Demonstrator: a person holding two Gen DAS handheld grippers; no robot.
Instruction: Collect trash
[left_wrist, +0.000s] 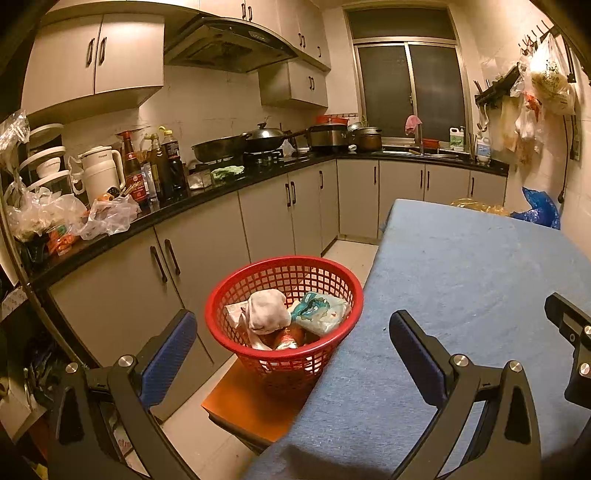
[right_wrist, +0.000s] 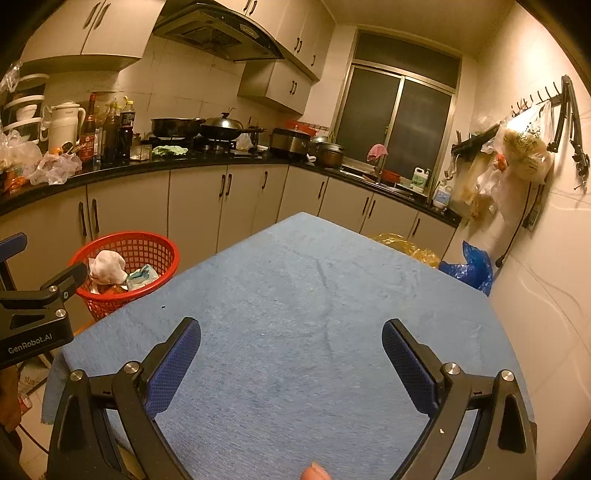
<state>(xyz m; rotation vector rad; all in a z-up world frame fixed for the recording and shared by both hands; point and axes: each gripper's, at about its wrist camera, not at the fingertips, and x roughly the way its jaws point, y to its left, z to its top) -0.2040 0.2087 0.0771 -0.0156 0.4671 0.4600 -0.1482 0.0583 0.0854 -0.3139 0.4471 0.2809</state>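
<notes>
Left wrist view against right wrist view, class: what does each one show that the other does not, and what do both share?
Only the left wrist view shows the orange stool under the red basket. Only the right wrist view shows a fingertip at the bottom edge and the "GenRobot.AI" lettering. Both show the basket holding trash, the blue table cloth, and the left gripper and right gripper, both open and holding nothing.
</notes>
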